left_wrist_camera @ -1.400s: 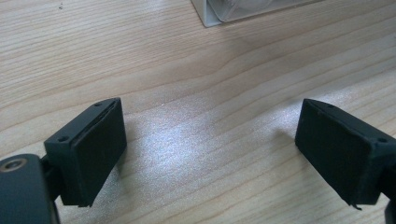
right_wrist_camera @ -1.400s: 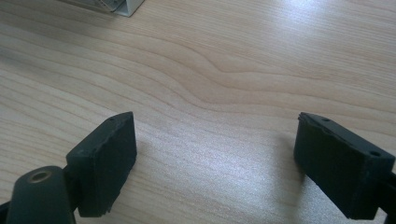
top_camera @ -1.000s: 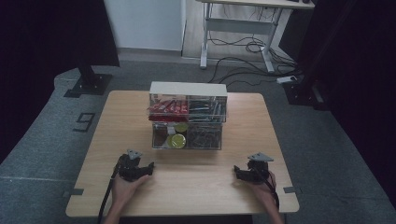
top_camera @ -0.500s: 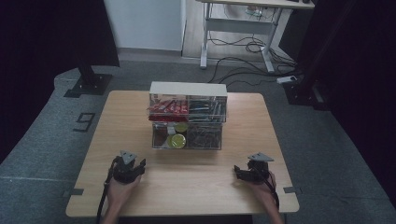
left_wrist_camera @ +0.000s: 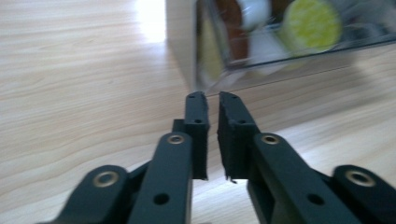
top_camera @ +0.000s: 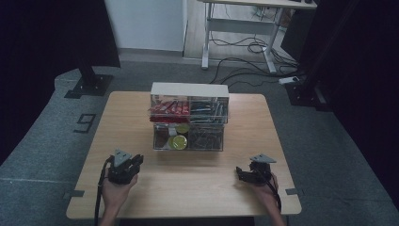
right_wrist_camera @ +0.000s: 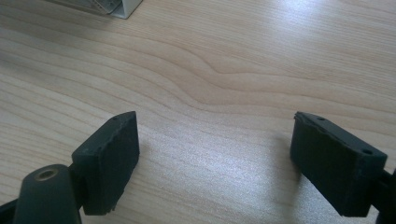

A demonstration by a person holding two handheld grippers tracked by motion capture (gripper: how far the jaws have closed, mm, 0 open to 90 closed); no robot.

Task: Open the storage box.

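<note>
In the left gripper view the left gripper [left_wrist_camera: 212,100] has its two black fingers [left_wrist_camera: 196,126] nearly together, a thin slit of counter [left_wrist_camera: 79,93] showing between them and nothing in it; they have just been closing. Just past their tips stands the near left corner of the clear organizer [left_wrist_camera: 187,51], with one round yellow-green lid [left_wrist_camera: 312,24] blurred behind its wall.

In the right gripper view the right gripper [right_wrist_camera: 215,154] has its two fingers [right_wrist_camera: 109,158] wide apart over bare wood, and a white corner of the organizer [right_wrist_camera: 122,8] sits well apart at the top edge.

The high view adds the whole layout: two hands at the near edge, left gripper [top_camera: 131,162] and right gripper [top_camera: 241,173] well apart, and one two-tier organizer [top_camera: 188,115] mid-counter. Its upper tier holds a red batch and a dark batch; its lower tier holds two yellow-green lids [top_camera: 179,141] and dark metal pieces too small to count.
</note>
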